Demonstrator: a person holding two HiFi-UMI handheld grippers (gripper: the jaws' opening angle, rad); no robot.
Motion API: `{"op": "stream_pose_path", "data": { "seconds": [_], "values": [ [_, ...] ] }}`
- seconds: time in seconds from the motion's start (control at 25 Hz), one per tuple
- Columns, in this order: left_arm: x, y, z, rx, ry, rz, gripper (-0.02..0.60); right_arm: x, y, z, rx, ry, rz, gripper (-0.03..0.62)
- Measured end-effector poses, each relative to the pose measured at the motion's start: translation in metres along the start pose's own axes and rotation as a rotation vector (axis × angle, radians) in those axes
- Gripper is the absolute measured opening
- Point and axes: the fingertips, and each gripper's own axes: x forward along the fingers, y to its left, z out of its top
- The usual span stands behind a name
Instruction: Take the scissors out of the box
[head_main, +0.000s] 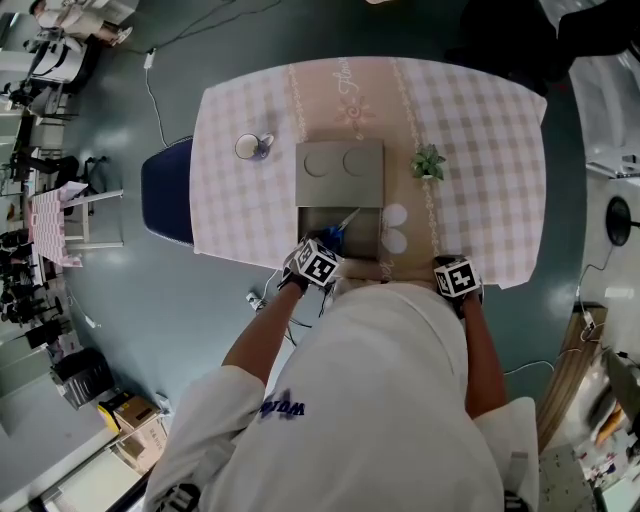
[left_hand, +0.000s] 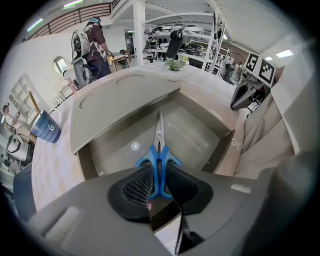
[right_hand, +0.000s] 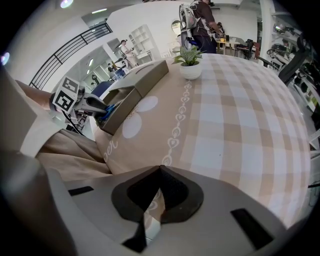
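The scissors (left_hand: 159, 150) (blue handles, slim silver blades shut together) are being pinched at the handles between the jaws of the left gripper (left_hand: 159, 182), with the blades pointing away into the box (left_hand: 197, 137). They are hanging over the box's near-left part; whether the tips are touching its floor is unclear. The box, grey, shallow and rectangular, is lying open, its lid folded back flat beyond its far wall.
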Motion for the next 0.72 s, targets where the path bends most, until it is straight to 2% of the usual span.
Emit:
{"op": "stream_pose_path", "data": {
  "seconds": [0.56,0.72],
  "values": [
    [-0.021,-0.006,0.012,0.063,-0.057,-0.007,0.087,0.000,0.001,0.001,0.003,-0.006,0.001,0.003],
    [-0.023,-0.011,0.010,0.116,-0.058,-0.006,0.087,0.001,0.000,0.000,0.010,-0.011,-0.002,0.003]
  ]
}}
